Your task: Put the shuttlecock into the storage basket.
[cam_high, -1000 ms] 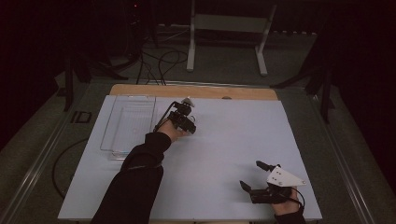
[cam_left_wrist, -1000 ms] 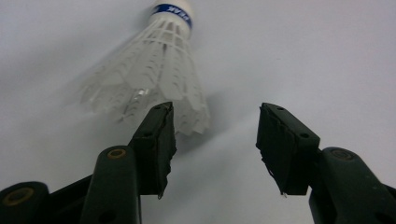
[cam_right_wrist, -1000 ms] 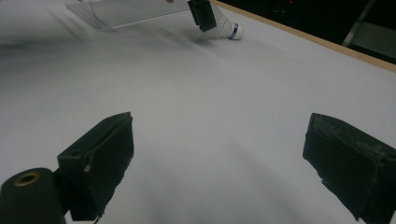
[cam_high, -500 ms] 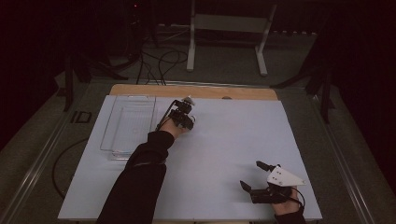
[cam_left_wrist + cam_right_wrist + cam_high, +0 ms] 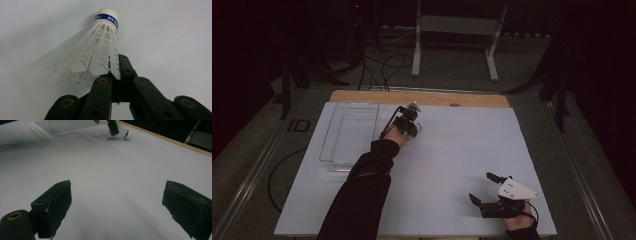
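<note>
At the near right corner of the white table [image 5: 452,170] the right gripper [image 5: 486,190] rests with its jaws wide apart and nothing between them; in the right gripper view the two black pads [image 5: 53,205] frame bare tabletop. Farther off and left of centre, the left gripper [image 5: 411,121] has just been closing its jaws, and they are now clamped on the rim of the skirt of a shuttlecock [image 5: 96,53]; the shuttlecock lies on the table near its far edge, just right of the tray. Its long axis runs away from the gripper, cork end pointing ahead of the jaws and the flared skirt back toward them; in the right gripper view the cork end [image 5: 127,134] points right. It has a white rounded cork, a blue band with white lettering, and a white plastic lattice skirt, squeezed flatter where the jaws grip it. Far left stands a clear plastic tray [image 5: 349,132], long side running near to far; it holds nothing that I can make out.
</note>
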Motion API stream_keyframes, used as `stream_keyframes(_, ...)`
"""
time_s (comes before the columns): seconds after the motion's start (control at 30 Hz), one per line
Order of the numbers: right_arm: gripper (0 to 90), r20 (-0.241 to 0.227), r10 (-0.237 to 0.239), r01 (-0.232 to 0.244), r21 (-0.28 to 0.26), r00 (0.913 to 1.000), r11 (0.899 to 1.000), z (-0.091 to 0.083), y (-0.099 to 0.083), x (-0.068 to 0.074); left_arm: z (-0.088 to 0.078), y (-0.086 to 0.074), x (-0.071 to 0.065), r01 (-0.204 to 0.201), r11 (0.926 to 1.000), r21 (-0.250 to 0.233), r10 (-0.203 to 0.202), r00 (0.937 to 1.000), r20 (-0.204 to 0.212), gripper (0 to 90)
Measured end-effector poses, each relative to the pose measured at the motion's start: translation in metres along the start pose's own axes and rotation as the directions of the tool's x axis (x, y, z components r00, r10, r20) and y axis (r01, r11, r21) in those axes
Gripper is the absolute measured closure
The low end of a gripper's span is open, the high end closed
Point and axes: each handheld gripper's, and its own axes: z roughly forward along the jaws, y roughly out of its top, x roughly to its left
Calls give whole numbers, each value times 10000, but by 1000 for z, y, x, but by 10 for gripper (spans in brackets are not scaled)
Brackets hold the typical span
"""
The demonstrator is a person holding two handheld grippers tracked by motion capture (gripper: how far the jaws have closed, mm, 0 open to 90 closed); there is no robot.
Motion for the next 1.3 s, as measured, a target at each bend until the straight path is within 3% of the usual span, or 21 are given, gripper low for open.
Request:
stream_keyframes(0.17, 89, 16, 22, -22, 5, 10000, 10000, 0, 0, 0, -7, 1, -3, -98, 9999, -60, 98, 9999, -26, 900)
stream_keyframes(0.6, 89, 48, -25, 25, 44, 10000, 10000, 0, 1, 0, -25, -4, -19, -994, 9947, 248, 984, 9944, 383, 900)
stream_keyframes(0.93, 89, 84, -51, 50, 51, 10000, 10000, 0, 1, 1, -48, -12, -38, -1952, 9803, 311, 1930, 9792, 619, 900)
stream_keyframes(1.1, 89, 75, -21, 21, 18, 10000, 10000, 0, 1, 1, -55, -18, -42, -2237, 9740, 354, 2209, 9727, 706, 900)
stream_keyframes(1.17, 89, 75, -22, 22, 43, 10000, 10000, 0, 2, 1, -62, -23, -44, -2494, 9674, 444, 2453, 9660, 820, 900)
stream_keyframes(1.27, 89, 77, -16, 16, 43, 10000, 10000, 0, 2, 1, -64, -25, -44, -2568, 9655, 442, 2515, 9628, 988, 900)
stream_keyframes(1.3, 89, 84, -37, 37, 48, 10000, 10000, 0, 1, 1, -67, -27, -45, -2734, 9609, 434, 2673, 9572, 1110, 900)
